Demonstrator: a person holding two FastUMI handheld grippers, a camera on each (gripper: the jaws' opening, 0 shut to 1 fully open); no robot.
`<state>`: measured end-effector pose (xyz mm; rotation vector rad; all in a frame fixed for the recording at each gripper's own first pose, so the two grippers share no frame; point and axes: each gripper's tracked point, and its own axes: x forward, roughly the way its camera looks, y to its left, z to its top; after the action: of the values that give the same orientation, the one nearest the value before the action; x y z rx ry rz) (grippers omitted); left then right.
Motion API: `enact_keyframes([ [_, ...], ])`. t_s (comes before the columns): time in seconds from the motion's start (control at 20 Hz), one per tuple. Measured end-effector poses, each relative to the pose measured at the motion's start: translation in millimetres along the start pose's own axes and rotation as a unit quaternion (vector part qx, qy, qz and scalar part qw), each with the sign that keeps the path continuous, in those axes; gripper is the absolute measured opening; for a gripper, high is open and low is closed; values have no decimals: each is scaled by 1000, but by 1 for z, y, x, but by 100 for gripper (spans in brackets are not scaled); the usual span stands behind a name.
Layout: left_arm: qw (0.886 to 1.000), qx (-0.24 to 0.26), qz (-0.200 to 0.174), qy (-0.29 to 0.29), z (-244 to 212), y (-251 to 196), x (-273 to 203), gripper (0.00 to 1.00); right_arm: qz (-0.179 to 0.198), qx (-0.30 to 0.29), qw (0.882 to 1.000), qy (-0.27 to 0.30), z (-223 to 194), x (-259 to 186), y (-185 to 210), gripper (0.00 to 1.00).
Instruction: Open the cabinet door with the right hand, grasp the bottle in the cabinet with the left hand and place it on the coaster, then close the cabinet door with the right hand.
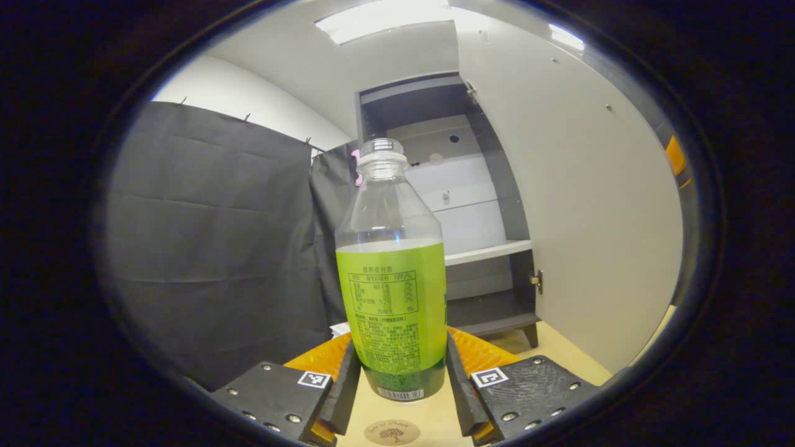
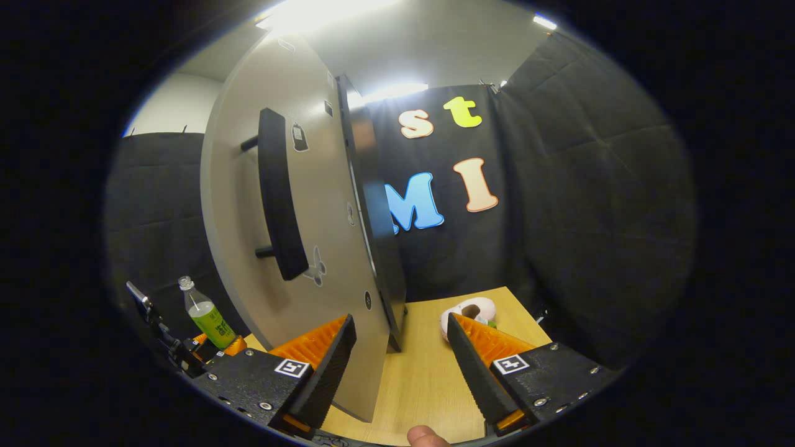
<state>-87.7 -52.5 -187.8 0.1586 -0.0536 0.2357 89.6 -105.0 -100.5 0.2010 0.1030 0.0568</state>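
The cabinet (image 1: 435, 186) stands open ahead of my left claw, its dark frame around pale shelves, feet on the wooden table (image 1: 577, 357). Its door (image 1: 577, 205) swings out wide to the right in the left gripper view; in the right gripper view the same door (image 2: 323, 205) rises close before my right claw, outer face toward me, with the long black handle (image 2: 279, 192) standing off it on two posts.

My right claw (image 2: 400, 366) is spread wide and holds nothing. The door's lower edge comes down between its fingers, very close to the left finger (image 2: 323, 366); I cannot tell whether they touch. The right finger (image 2: 478, 366) is well clear, over bare tabletop. A fingertip (image 2: 427, 436) of the hand holding it shows at the bottom edge. Beyond the right finger a small white and brown object (image 2: 469, 310) lies on the table; I cannot make out what it is.

My left claw (image 1: 402, 372) is closed on the bottle (image 1: 394, 273): both black pads press its green-labelled lower body, one on each side. The bottle is upright, uncapped, clear above the label, out of the cabinet and in front of it. Below its base lies the round coaster (image 1: 391, 431), just nearer to me; the bottle is not yet over it. In the right gripper view the bottle (image 2: 205, 310) shows far off to the left, held in the left claw.
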Motion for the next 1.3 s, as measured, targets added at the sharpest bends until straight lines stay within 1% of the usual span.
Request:
enact_keyframes([
  [0.05,1000,2,8,-2,-9,4,-2,63,-6,-8,1000,9,-12,3,-1,93],
  [0.15,1000,9,16,4,-34,14,-2,63,-9,-25,999,37,-38,5,1,93],
  [0.3,1000,5,17,15,-79,18,-4,63,2,-57,997,60,-76,5,10,93],
  [0.4,1000,4,14,19,-111,16,-5,71,11,-80,994,77,-110,6,10,93],
  [0.45,1000,5,15,20,-128,16,-5,62,10,-90,992,90,-129,5,5,93],
  [0.55,999,11,24,22,-159,18,-5,63,8,-90,986,142,-176,-3,-1,93],
  [0.65,999,-7,31,26,-185,15,-4,71,18,-86,972,217,-222,-12,2,93],
  [0.7,999,-17,28,28,-195,11,-2,67,27,-86,967,239,-234,-17,5,93],
  [0.75,999,-17,37,33,-205,14,-2,72,36,-89,964,247,-239,-20,9,93],
  [0.8,998,-15,45,36,-212,17,-1,67,45,-98,964,244,-235,-21,14,93],
  [0.9,997,-19,61,44,-224,25,2,67,62,-120,963,233,-222,-20,19,93],
  [0.95,996,-20,72,52,-232,30,1,71,69,-128,963,229,-219,-20,22,93],
  [1.0,995,-25,78,57,-237,33,2,67,70,-134,962,229,-219,-20,22,93],
  [1.1,994,-26,84,61,-244,35,3,67,73,-135,959,238,-227,-22,22,93],
  [1.15,994,-23,86,65,-248,36,3,71,74,-132,959,239,-229,-21,22,93],
  [1.2,993,-24,89,70,-252,37,4,67,76,-129,959,240,-229,-20,22,93],
  [1.3,993,-32,88,73,-255,37,4,67,77,-130,959,241,-230,-20,21,93],
])
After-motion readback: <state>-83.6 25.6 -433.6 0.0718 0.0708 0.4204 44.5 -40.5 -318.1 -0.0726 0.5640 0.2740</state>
